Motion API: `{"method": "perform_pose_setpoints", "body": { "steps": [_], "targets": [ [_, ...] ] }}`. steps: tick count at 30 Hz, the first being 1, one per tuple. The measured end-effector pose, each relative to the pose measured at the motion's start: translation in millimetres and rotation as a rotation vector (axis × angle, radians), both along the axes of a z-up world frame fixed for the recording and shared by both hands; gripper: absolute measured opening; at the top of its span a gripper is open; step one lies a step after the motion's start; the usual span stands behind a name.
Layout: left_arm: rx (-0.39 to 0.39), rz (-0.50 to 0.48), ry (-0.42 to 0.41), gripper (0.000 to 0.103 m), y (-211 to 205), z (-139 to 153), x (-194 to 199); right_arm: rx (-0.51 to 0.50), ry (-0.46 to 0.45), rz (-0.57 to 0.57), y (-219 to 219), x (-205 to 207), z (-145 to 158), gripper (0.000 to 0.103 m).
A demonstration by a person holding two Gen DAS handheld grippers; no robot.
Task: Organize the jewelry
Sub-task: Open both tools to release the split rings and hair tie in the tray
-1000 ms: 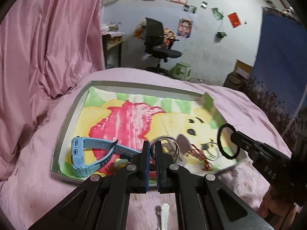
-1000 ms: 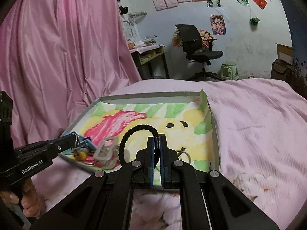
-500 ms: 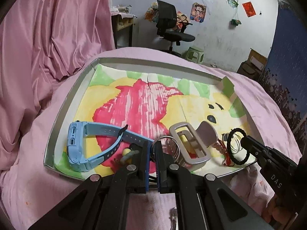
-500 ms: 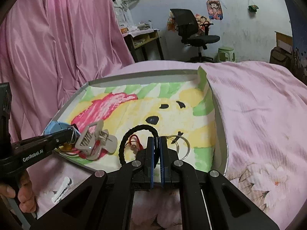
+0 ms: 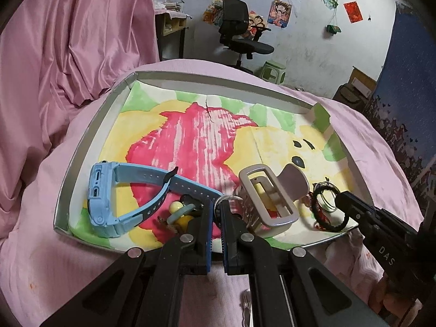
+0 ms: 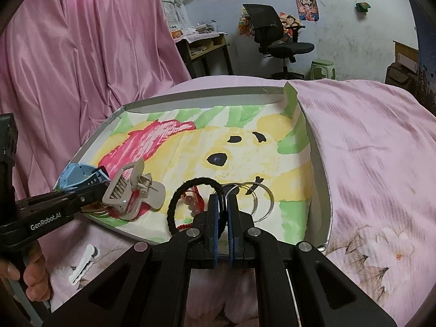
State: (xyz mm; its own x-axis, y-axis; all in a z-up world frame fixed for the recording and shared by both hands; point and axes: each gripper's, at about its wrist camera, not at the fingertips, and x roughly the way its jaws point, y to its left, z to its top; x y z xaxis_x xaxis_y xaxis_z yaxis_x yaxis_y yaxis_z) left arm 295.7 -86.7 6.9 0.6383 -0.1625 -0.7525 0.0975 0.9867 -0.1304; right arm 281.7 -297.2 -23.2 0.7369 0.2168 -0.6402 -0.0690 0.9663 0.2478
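Observation:
A shallow tray (image 5: 90, 136) lined with a pink and yellow cartoon picture lies on a pink bedspread. My left gripper (image 5: 216, 208) is shut on a silver key ring (image 5: 222, 200) low over the tray's near edge. A blue watch (image 5: 128, 190), a grey hair claw (image 5: 269, 196) and small beads (image 5: 177, 208) lie beside it. My right gripper (image 6: 223, 199) is shut on a black hair tie (image 6: 188, 188) over the tray's near right part. Thin silver hoops (image 6: 261, 199) and a red bead bracelet (image 6: 194, 200) lie under it.
A white hair clip (image 6: 81, 261) lies on the bedspread in front of the tray. Pink curtains (image 5: 68, 41) hang at the left. A black office chair (image 5: 237, 35), a desk and a green stool (image 5: 272, 70) stand by the far wall.
Both grippers have come down and forward over the tray. The key ring and the hair tie now sit low among the things on the tray.

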Motion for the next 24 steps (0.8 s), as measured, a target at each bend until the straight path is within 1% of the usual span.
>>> {"method": "perform_pose_setpoints", "body": {
  "steps": [1, 6, 8, 13, 15, 17, 18, 20, 22, 24],
  "targets": [
    [-0.005, 0.0, 0.002, 0.006, 1, 0, -1, 0.0, -0.001, 0.0, 0, 0, 0, 0.008],
    [-0.022, -0.009, -0.01, 0.006, 5, 5, -9, -0.008, -0.015, -0.009, -1, -4, 2, 0.025],
    [-0.022, -0.017, -0.023, 0.006, 6, 8, -14, -0.016, -0.031, -0.013, -1, -9, 6, 0.029],
    [-0.024, -0.032, -0.059, 0.006, 9, 16, -30, -0.032, -0.09, -0.029, -3, -28, 20, 0.041],
    [-0.028, -0.037, -0.071, 0.006, 10, 19, -35, -0.031, -0.125, -0.036, -5, -39, 26, 0.049],
    [-0.034, -0.044, -0.086, 0.007, 11, 22, -42, -0.03, -0.146, -0.044, -7, -47, 31, 0.054],
    [-0.036, -0.045, -0.092, 0.01, 12, 23, -45, -0.029, -0.158, -0.047, -8, -52, 34, 0.056],
    [-0.046, -0.052, -0.113, 0.02, 13, 26, -52, -0.028, -0.176, -0.051, -9, -59, 38, 0.06],
    [-0.042, -0.053, -0.141, 0.044, 13, 29, -60, -0.031, -0.197, -0.053, -10, -67, 43, 0.064],
    [-0.04, -0.052, -0.183, 0.055, 14, 33, -68, -0.033, -0.214, -0.053, -10, -75, 46, 0.067]
  ]
}}
